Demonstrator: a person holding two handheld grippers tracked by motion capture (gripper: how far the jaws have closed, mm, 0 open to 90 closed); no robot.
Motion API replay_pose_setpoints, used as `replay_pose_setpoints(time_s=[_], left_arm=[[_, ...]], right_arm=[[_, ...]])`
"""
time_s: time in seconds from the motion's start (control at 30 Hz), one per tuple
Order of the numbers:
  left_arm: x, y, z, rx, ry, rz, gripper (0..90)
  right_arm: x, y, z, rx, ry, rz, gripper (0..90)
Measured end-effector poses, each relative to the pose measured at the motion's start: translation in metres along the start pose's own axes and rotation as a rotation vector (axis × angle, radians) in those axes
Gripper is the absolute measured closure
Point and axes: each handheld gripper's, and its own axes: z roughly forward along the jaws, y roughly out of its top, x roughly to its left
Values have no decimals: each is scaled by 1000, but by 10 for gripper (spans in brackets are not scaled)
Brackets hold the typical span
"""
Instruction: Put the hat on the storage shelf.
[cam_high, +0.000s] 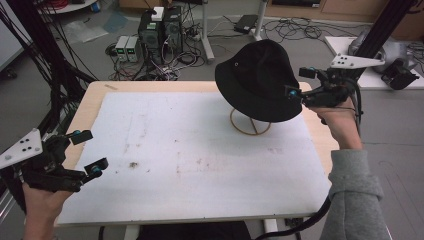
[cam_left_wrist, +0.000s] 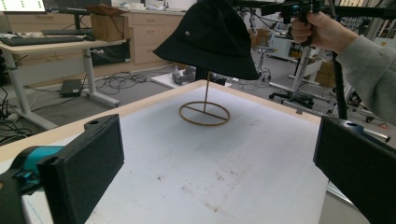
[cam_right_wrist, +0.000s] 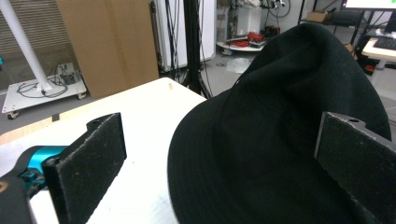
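Reaching in from the table's three o'clock edge, the right gripper (cam_high: 301, 82) is holding its black jaws spread apart with nothing between the pads, its tips just beside the brim of the black fabric bucket hat (cam_high: 260, 80). In the right gripper view the hat (cam_right_wrist: 280, 154) is lying straight ahead, its brim sitting in the gap between the jaws. The hat is perching tilted on a thin wooden ring-based stand (cam_high: 250, 126) toward the white table mat's (cam_high: 190, 155) one o'clock. The left gripper (cam_high: 85, 150), also spread and empty, is waiting well apart at eight o'clock. Judging by this, the right hand is nearer and likelier to take the brim.
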Motion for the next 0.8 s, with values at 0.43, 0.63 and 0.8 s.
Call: replay_pose_setpoints(time_s=[0.43, 0.63, 0.8], left_arm=[[-7, 3, 2, 1, -5, 17, 21], [-7, 3, 5, 6, 0, 15, 21], [-8, 2, 6, 7, 4, 11, 21]], right_arm=[[37, -34, -27, -24, 13, -31, 13], [52, -57, -40, -42, 23, -39, 13], [61, -75, -46, -28, 23, -42, 13]])
